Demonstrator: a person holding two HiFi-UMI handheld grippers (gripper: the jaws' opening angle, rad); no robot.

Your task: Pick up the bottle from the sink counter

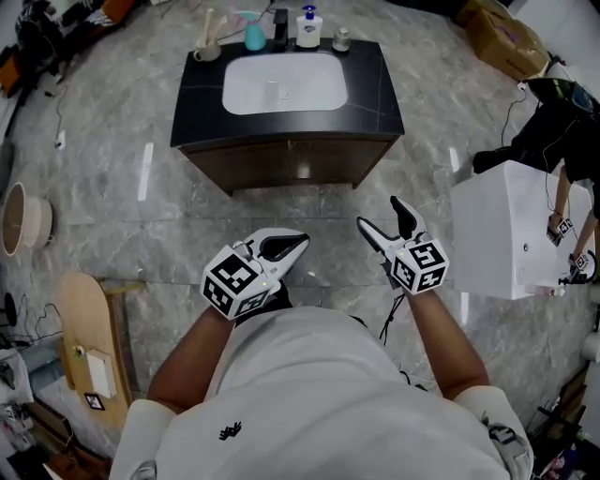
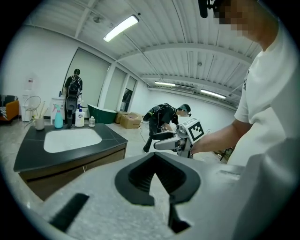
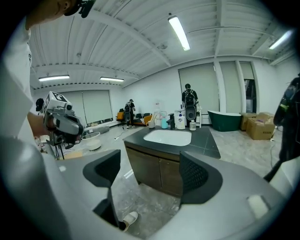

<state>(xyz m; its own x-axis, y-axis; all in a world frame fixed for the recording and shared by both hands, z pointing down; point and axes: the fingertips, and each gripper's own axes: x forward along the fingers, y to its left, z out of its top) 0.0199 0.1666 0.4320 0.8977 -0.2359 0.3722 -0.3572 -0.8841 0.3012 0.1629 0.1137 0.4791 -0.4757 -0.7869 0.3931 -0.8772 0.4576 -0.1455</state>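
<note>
The white pump bottle (image 1: 309, 28) stands at the tabletop's (image 1: 375, 94) back edge; the left gripper (image 1: 300, 242) is pressed together, the right gripper (image 1: 379, 213) spread and empty.

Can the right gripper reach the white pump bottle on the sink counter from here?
Probably not yet. The right gripper is open and empty, but a stretch of floor separates it from the counter, and the pump bottle stands behind the basin. Nothing blocks the way; stepping closer should do.
</note>
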